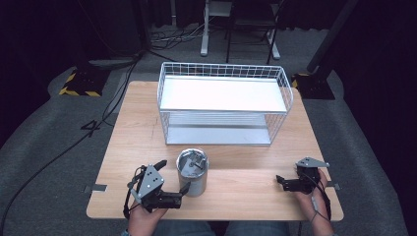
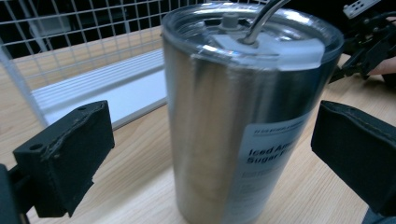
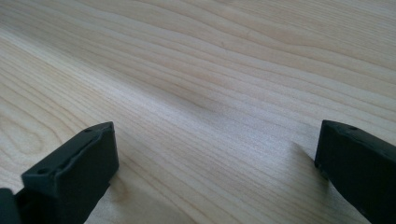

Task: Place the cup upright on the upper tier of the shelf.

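Observation:
A stainless steel tumbler (image 1: 192, 173) with a clear lid and a metal straw stands upright on the wooden table (image 1: 246, 182), front centre. A white printed label is stuck on the tumbler (image 2: 243, 116) in the left gripper view. My left gripper (image 1: 173, 176) is open at the tumbler's left side. In its own view the left gripper (image 2: 210, 154) has a jaw on either side of the tumbler, with a gap on each side. My right gripper (image 1: 280, 180) is open and sits low over bare wood at the front right. Nothing lies between the right gripper (image 3: 215, 163) jaws.
A white wire basket rack (image 1: 223, 73) with a white top shelf and a lower shelf stands at the back centre of the table, just behind the tumbler. The right gripper (image 2: 366, 44) appears far off in the left gripper view. Cables and stands are on the floor beyond.

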